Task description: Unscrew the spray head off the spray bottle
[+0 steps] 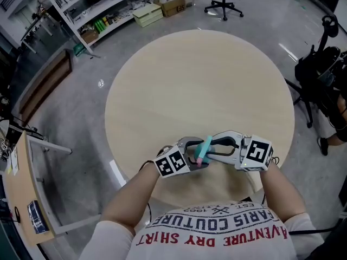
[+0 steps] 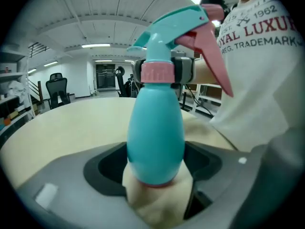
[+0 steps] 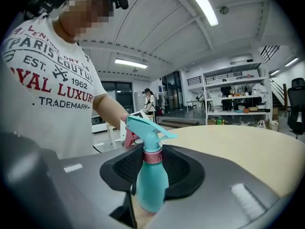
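The spray bottle, lower centre, looks light, stiff and slippery. The left gripper clamps its base, and the right gripper pinches the pink collar, likely the best place to twist.

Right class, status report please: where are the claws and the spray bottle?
Left claw clamped on spray bottle lower body. Right claw on pink collar. Spray head not yet off. Nothing in the way.

Spray bottle: teal, pear-shaped body. Spray head: teal, with a pink trigger and a pink ribbed collar, seated on the bottle's neck, not unscrewed. The bottle is held clear of the counter, over its near edge. Its base is clamped in the left hand-held gripper. The collar is gripped by the right hand-held gripper.
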`<state>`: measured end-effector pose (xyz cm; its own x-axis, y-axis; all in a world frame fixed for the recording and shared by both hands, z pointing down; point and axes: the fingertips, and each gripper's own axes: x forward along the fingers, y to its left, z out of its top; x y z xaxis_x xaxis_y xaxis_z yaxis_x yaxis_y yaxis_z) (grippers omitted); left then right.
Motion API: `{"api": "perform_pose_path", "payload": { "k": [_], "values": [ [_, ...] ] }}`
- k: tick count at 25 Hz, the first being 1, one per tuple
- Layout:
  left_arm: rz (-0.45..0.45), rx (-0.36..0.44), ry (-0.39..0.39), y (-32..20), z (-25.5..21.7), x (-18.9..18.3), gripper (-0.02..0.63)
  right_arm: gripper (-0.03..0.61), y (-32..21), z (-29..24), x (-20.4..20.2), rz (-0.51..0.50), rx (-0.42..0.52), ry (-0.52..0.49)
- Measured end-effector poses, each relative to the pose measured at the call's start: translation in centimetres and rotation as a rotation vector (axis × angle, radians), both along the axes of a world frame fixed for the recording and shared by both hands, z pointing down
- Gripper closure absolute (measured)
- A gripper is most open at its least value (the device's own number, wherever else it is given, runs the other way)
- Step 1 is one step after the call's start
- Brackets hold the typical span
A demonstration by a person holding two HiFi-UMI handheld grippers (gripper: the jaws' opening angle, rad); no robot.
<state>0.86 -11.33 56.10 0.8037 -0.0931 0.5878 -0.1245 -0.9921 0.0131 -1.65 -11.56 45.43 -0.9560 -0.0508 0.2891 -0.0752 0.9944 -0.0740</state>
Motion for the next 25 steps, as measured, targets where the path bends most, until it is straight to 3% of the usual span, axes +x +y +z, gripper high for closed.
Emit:
{"api": "perform_pose_path", "payload": {
  "k": [19,22,25],
  "values": [
    [-0.140,-0.003,0.067,-0.7,0.0,0.3,0.252,0.451,-0.5,0.0,0.4,0.070,0.021,-0.013],
    [-0.191,-0.015,0.069,-0.9,-0.2,0.4,0.252,0.443,-0.9,-0.1,0.3,0.139,0.023,-0.023],
    [-0.260,-0.012,0.063,-0.9,-0.1,0.6,0.252,0.389,-1.0,0.1,0.6,0.232,0.032,-0.030]
  ]
}}
